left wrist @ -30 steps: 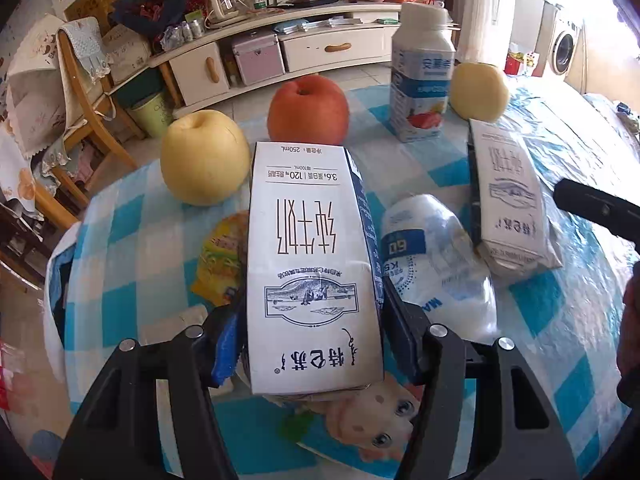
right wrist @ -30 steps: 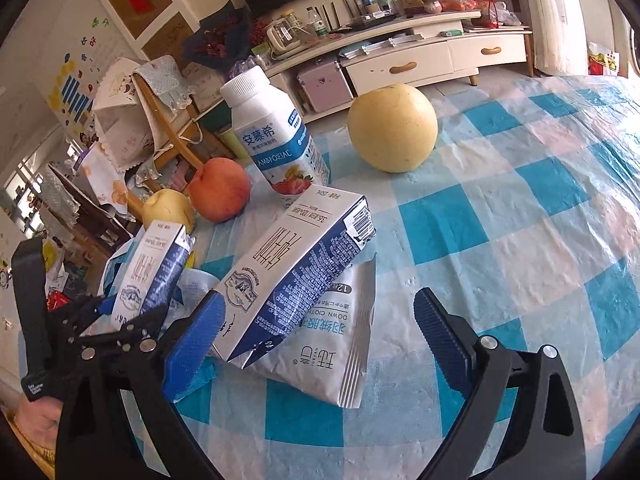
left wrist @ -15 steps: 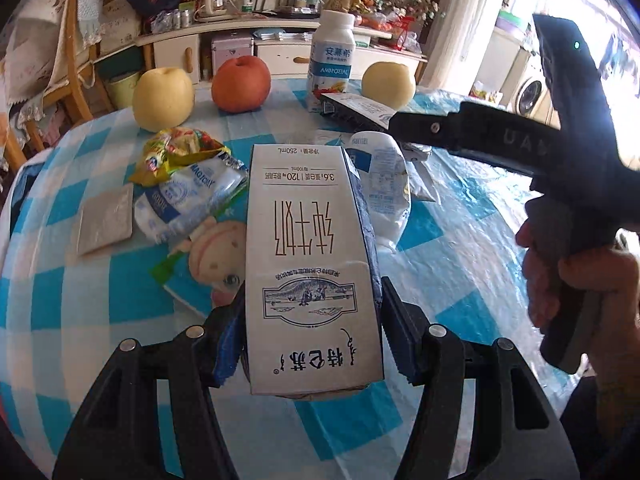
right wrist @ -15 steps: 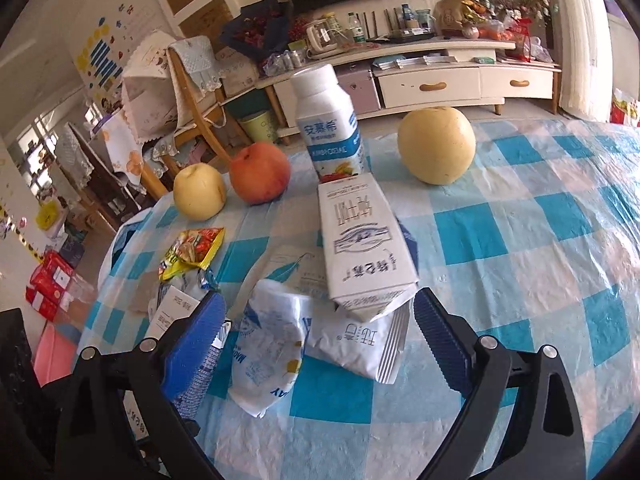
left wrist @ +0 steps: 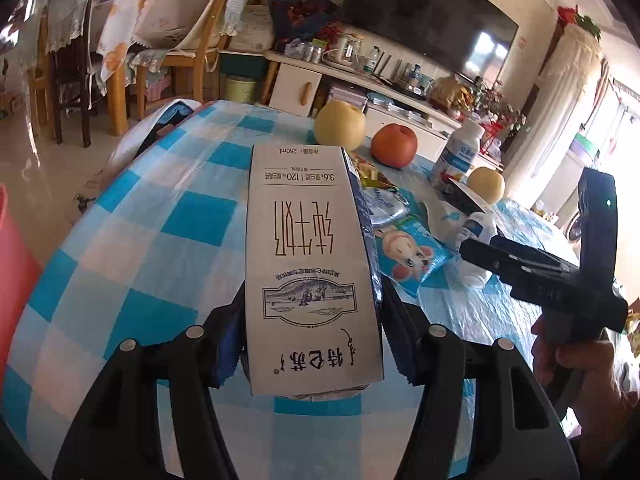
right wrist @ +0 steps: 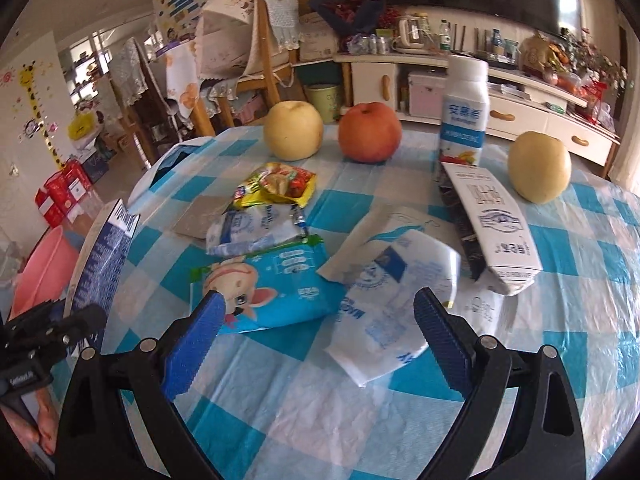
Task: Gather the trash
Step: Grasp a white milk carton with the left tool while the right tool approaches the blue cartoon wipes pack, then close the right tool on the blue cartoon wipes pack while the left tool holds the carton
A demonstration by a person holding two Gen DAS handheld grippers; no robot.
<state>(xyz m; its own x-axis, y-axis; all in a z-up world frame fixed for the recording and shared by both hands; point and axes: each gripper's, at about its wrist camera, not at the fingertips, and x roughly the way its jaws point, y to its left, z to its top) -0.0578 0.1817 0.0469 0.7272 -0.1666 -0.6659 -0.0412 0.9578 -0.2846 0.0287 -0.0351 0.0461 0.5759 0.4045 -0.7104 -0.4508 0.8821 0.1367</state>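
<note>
Carton [left wrist: 312,264] print "250mL", "3.6" | left gripper [left wrist: 312,336] clamps milk carton above checked table [left wrist: 160,240] | right gripper [right wrist: 320,320] wide apart, empty, over wrappers [right wrist: 260,284] | second carton [right wrist: 496,224] beside bottle [right wrist: 464,112]

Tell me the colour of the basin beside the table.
Pink. The basin shows best in the right wrist view, at the left edge below the table.

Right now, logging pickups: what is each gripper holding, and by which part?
Left gripper clamps the milk carton by its side faces, near one end. Right gripper holds nothing.
</note>
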